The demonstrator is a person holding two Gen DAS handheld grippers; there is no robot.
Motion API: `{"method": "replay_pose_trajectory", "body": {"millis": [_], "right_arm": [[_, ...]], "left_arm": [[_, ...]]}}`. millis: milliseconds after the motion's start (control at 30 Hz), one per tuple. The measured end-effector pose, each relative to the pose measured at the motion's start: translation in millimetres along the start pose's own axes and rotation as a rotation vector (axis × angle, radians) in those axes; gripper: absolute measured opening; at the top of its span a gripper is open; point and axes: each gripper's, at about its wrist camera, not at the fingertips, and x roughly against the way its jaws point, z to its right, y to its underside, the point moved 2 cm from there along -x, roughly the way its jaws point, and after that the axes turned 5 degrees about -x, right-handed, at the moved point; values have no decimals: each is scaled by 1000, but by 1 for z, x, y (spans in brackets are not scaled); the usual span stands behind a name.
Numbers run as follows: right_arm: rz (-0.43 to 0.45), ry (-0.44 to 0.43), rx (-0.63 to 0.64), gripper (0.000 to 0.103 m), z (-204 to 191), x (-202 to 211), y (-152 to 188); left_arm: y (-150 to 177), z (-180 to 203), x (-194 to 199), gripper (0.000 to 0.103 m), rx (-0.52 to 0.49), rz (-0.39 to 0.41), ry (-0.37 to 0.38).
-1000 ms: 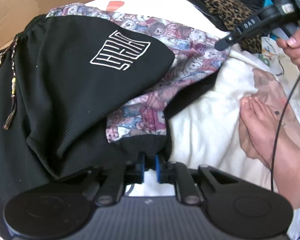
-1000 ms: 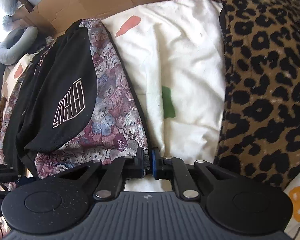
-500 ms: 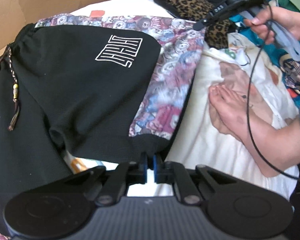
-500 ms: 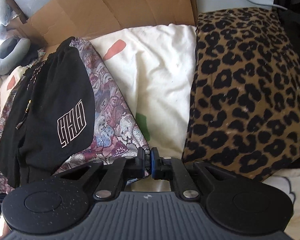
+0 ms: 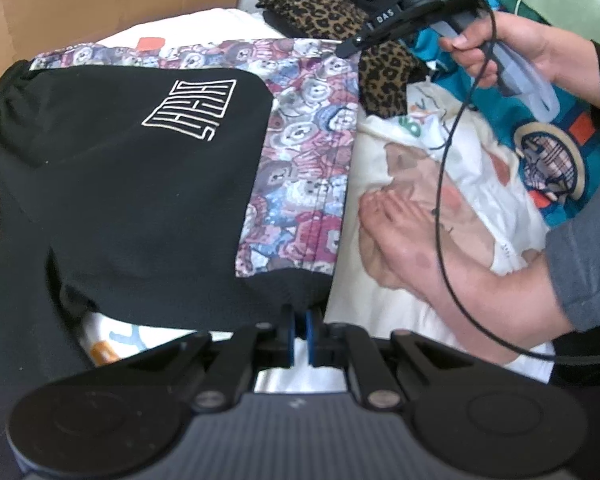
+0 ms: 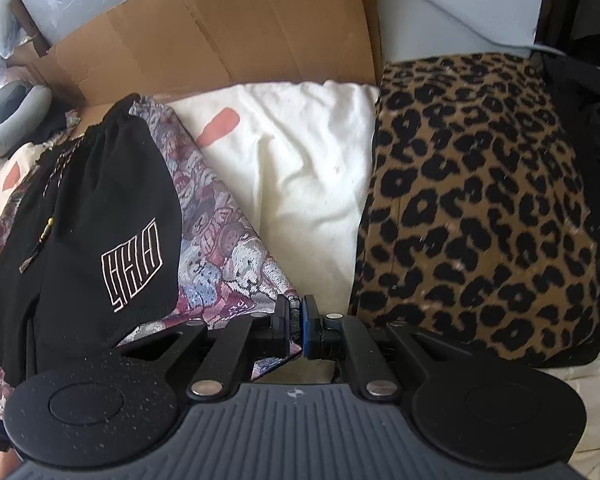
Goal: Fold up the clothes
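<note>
A bear-print garment point(image 5: 308, 160) with a black hem lies spread on the cream bedding, and black shorts point(image 5: 160, 184) with a white logo lie on top of it. My left gripper point(image 5: 300, 320) is shut on the black hem at the garment's near edge. A person's hand holds my right gripper point(image 5: 346, 47) at the far right corner of the print. In the right wrist view the right gripper point(image 6: 296, 312) is shut on a corner of the bear-print garment point(image 6: 228, 260), with the black shorts point(image 6: 100, 220) to its left. The edge between both grips looks pulled straight and lifted.
A folded leopard-print cloth point(image 6: 480, 220) lies right of the cream sheet point(image 6: 300, 168). Cardboard point(image 6: 220, 32) stands behind. The person's bare feet point(image 5: 400, 232) rest on cream cloth beside a teal garment point(image 5: 548, 148). A grey neck pillow point(image 6: 12, 116) sits far left.
Both grippers have risen while still pinching the garment. The fabric, bunched a second ago, now lies flatter and stretched, and the leopard cloth looks farther off.
</note>
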Motion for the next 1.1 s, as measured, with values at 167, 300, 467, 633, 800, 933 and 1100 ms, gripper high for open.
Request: {"method": "replay_pose_trajectory", "body": {"millis": [167, 300, 467, 633, 800, 933, 1100], "right_arm": [[32, -1, 23, 4, -3, 14, -13], [69, -7, 29, 4, -7, 25, -23], [36, 21, 30, 4, -3, 7, -15], [-55, 55, 19, 4, 5, -28, 5], [-115, 79, 18, 7, 5, -44, 15], [-81, 60, 38, 16, -3, -33, 9], [4, 5, 44, 23, -12, -24, -11]], "left_arm": [[-11, 1, -5, 5, 22, 13, 23], [-15, 2, -5, 5, 23, 14, 35], [-10, 1, -24, 5, 24, -14, 39], [2, -1, -57, 5, 25, -70, 33], [7, 1, -75, 6, 24, -106, 14], [4, -4, -69, 10, 65, -107, 62], [6, -22, -46, 15, 123, -60, 72]]}}
